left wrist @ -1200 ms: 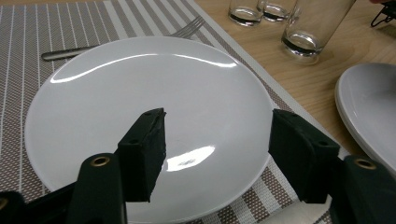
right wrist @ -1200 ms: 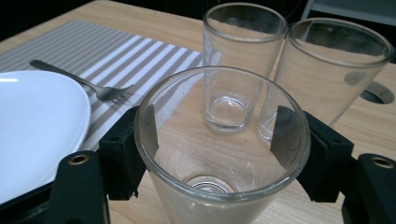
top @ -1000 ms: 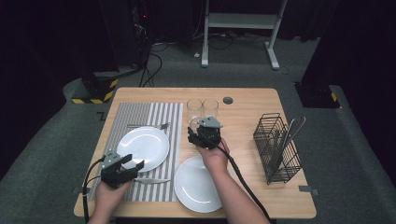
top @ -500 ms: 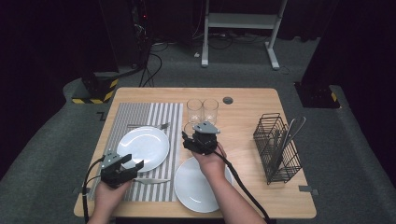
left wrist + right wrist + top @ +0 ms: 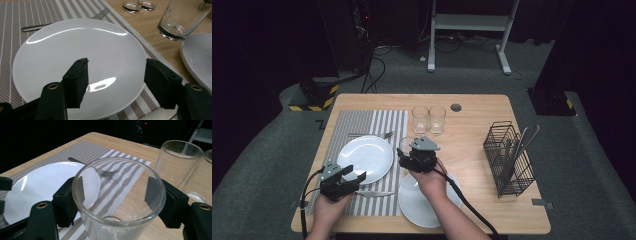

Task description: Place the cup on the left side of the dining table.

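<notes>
Dark floor and black curtains ringed a wooden table (image 5: 482,107), and near its middle, just off the right edge of a striped placemat (image 5: 362,125), stood the glass (image 5: 117,202) that the work turned on. It sat upright between the pads of the right tongs (image 5: 408,157), one pad against each side of its wall just below the rim; the grip looked closed on it, though whether its base rested on the wood or hung just above could not be told. Being thin, clear and smooth, it would likely be light but slippery and easy to crack, so a hold on the straight wall with moderate squeeze, kept level, seemed the safest way to carry it. Two more glasses (image 5: 429,120) stood together farther back. A white plate (image 5: 75,60) lay on the placemat beside the held glass, with a fork (image 5: 65,21) beyond its far rim, and a second plate (image 5: 412,205) rested on bare wood under the right forearm. The left tongs (image 5: 113,81) hovered wide apart and empty over the near edge of the first plate. A wire rack (image 5: 509,160) holding cutlery stood well apart at the right side.
</notes>
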Motion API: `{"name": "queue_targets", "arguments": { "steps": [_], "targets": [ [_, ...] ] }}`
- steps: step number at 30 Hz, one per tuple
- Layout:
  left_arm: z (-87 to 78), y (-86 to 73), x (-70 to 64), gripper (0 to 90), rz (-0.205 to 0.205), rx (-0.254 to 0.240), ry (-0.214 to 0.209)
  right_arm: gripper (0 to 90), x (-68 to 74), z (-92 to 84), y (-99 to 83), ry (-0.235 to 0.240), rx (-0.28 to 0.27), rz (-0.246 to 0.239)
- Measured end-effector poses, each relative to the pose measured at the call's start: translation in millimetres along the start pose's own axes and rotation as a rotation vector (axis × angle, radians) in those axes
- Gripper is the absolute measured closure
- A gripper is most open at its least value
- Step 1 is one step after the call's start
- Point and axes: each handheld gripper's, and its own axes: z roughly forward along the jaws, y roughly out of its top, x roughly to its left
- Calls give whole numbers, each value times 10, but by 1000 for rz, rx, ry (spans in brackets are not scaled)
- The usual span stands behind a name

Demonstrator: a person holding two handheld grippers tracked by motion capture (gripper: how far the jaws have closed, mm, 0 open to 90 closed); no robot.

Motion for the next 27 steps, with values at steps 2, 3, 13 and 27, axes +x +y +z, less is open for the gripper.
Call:
{"name": "queue_targets", "arguments": {
  "steps": [2,3,13,27],
  "targets": [
    [0,0,1,362,0,0,0,286,41,4,-7,9,2,-6],
    [1,0,3,362,0,0,0,286,60,6,-9,14,2,-9],
    [-8,-1,23,361,-4,-3,3,286,236,3,-46,61,7,-28],
    [-12,1,27,362,-7,-4,3,286,403,22,-127,99,30,-45]
  ]
}}
